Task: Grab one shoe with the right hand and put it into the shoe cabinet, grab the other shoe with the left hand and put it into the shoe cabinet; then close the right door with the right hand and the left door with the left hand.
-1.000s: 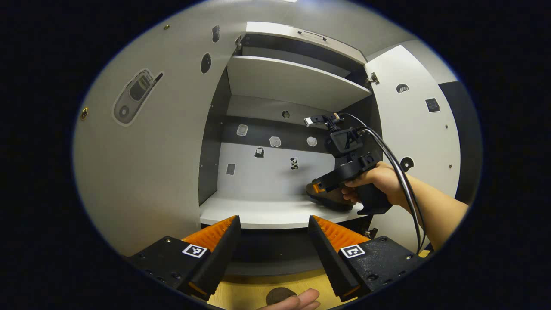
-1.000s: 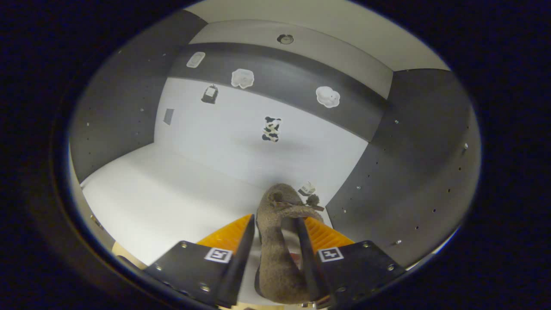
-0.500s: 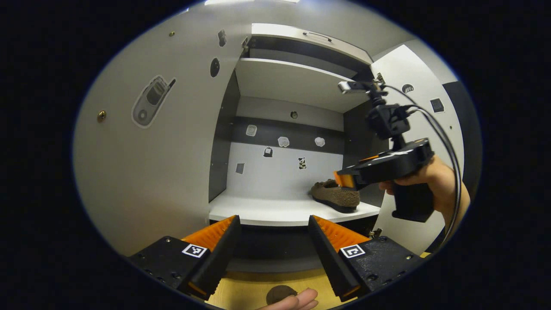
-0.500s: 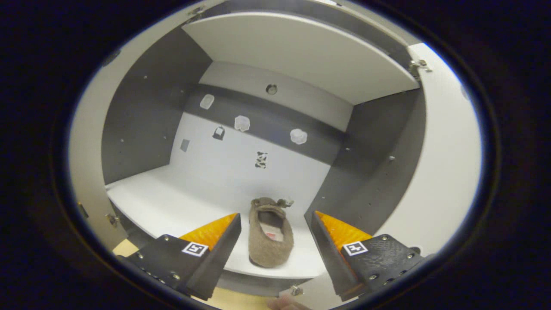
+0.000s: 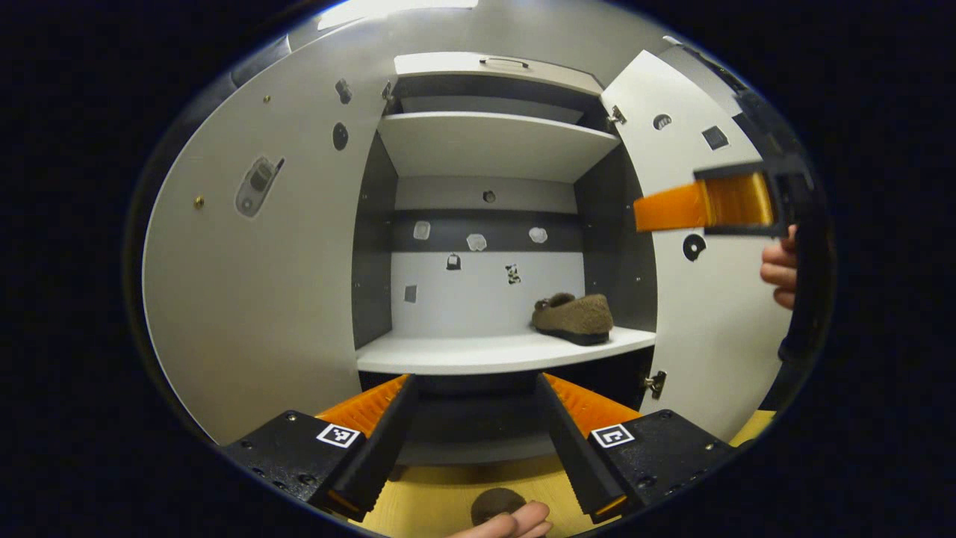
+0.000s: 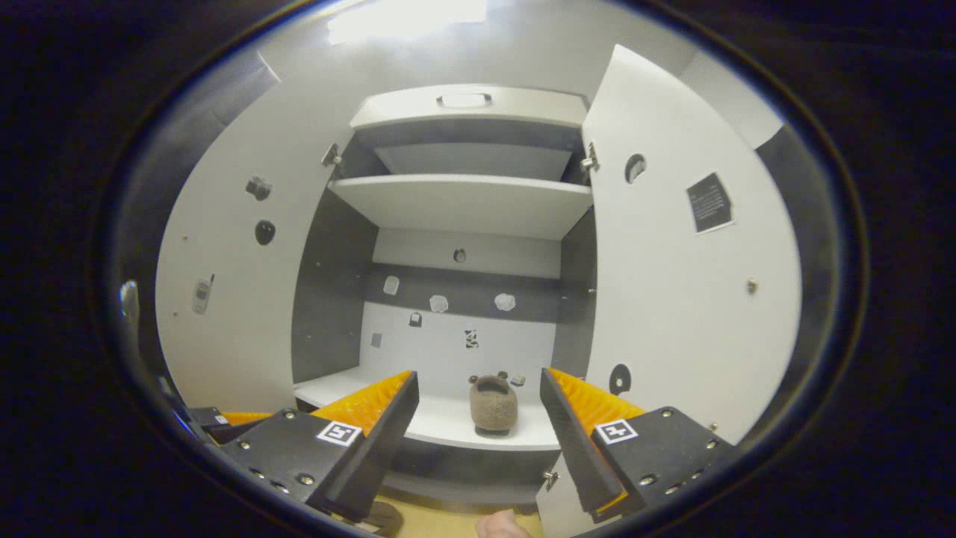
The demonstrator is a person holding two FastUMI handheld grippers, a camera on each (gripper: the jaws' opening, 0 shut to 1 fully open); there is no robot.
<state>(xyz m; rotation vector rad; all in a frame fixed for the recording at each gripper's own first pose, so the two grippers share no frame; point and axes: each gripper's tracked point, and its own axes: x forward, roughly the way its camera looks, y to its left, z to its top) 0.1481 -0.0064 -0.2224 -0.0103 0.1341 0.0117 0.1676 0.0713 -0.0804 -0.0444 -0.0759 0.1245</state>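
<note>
One fuzzy brown slipper-style shoe (image 5: 573, 317) sits on the white lower shelf (image 5: 478, 354) of the open shoe cabinet, right of centre in the left gripper view, close to the dark grey right side wall. In the right gripper view the same shoe (image 6: 493, 402) stands at lower centre, heel end toward the camera, its texture woolly and matted.

Shelves counted: two white flat boards, the lower one and an upper shelf (image 5: 493, 142) above it. Doors counted: two, both swung open. The white left door (image 5: 261, 284) fills the left of the frame, smooth, with small stickers on it; the white right door (image 5: 702, 299) stands at the right, with a metal hinge (image 5: 654, 383) near its lower edge. The back wall carries several small stickers across a dark band.

The left gripper (image 5: 475, 433) at bottom centre is spread wide, holding nothing; ridged pads face inward. The right gripper (image 6: 478, 433) is likewise spread wide and empty, framing the shoe from well apart.

A second dark round object (image 5: 496, 505) lies on the yellowish wooden floor (image 5: 448, 497) at the bottom edge, too cropped to identify, with a fingertip (image 5: 515, 519) just beside it.
</note>
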